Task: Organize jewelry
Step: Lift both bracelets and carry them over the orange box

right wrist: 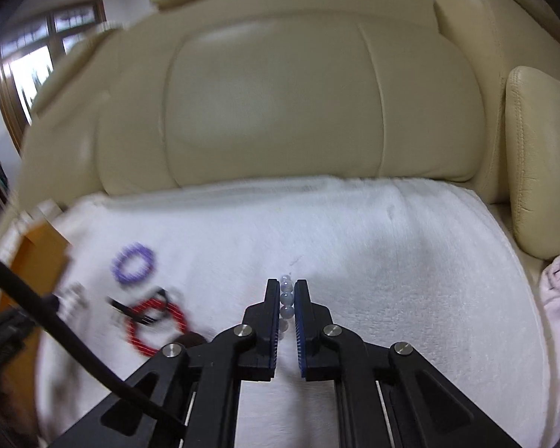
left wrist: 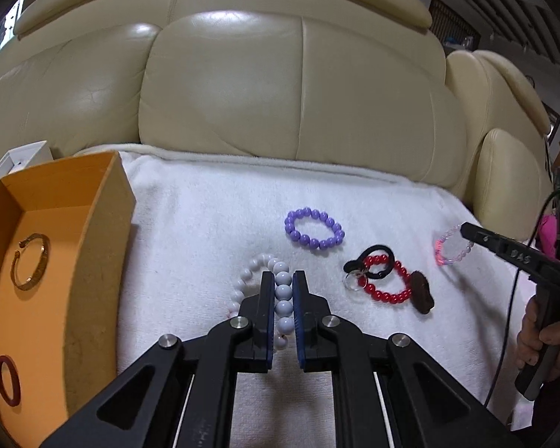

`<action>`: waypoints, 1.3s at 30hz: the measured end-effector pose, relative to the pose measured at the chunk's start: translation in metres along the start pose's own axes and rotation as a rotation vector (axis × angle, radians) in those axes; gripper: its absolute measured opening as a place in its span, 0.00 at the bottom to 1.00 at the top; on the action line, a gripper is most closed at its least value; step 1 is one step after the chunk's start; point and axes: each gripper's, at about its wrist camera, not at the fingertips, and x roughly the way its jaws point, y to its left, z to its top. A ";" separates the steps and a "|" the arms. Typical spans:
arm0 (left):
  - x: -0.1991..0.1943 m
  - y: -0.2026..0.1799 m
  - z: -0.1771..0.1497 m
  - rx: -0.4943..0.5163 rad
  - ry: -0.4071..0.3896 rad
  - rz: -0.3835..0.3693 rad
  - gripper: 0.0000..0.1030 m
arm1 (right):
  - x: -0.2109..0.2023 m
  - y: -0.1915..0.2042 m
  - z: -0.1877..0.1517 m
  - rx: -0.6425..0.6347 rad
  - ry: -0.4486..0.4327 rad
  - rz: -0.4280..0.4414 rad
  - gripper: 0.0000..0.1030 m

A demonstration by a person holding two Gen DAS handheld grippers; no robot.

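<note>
On the white towel [left wrist: 205,201] spread over a cream sofa [left wrist: 224,74], both grippers are clamped on bead bracelets.

At far left an orange box [left wrist: 93,246] holds a gold bangle [left wrist: 31,262] and a dark red ring [left wrist: 7,380]. Just right of it, the left gripper [left wrist: 283,276] is closed on a white bead bracelet [left wrist: 257,267]. Farther back lies a purple bracelet [left wrist: 314,228]; right of that, a red bracelet [left wrist: 386,280] with a black hair tie [left wrist: 377,261] across it. At far right, the right gripper [right wrist: 286,283] pinches a pale translucent bracelet [left wrist: 452,248], lifted off the towel.
</note>
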 end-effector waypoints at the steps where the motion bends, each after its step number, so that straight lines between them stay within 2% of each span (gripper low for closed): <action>1: -0.002 0.002 0.002 0.001 -0.008 -0.002 0.09 | -0.006 -0.001 0.002 0.014 -0.015 0.025 0.08; 8: -0.035 -0.002 0.007 -0.033 -0.072 -0.084 0.09 | -0.037 0.005 0.008 0.114 -0.068 0.192 0.08; 15: -0.090 -0.002 0.008 -0.041 -0.182 -0.154 0.09 | -0.052 0.036 0.008 0.114 -0.097 0.307 0.08; 20: -0.129 0.019 0.006 -0.067 -0.258 -0.148 0.09 | -0.062 0.079 0.005 0.079 -0.101 0.401 0.08; 24: -0.146 0.048 0.002 -0.105 -0.295 -0.088 0.09 | -0.063 0.124 0.000 0.028 -0.085 0.466 0.08; 30: -0.146 0.098 -0.007 -0.195 -0.269 0.046 0.09 | -0.055 0.199 -0.005 -0.056 -0.042 0.538 0.08; 32: -0.142 0.111 -0.010 -0.219 -0.248 0.065 0.09 | -0.047 0.223 -0.002 -0.059 -0.020 0.574 0.08; 36: -0.117 0.133 -0.020 -0.269 -0.134 0.109 0.09 | -0.029 0.268 0.002 -0.088 0.031 0.609 0.08; 39: -0.097 0.141 -0.024 -0.292 -0.052 0.151 0.09 | -0.007 0.300 0.003 -0.122 0.076 0.594 0.08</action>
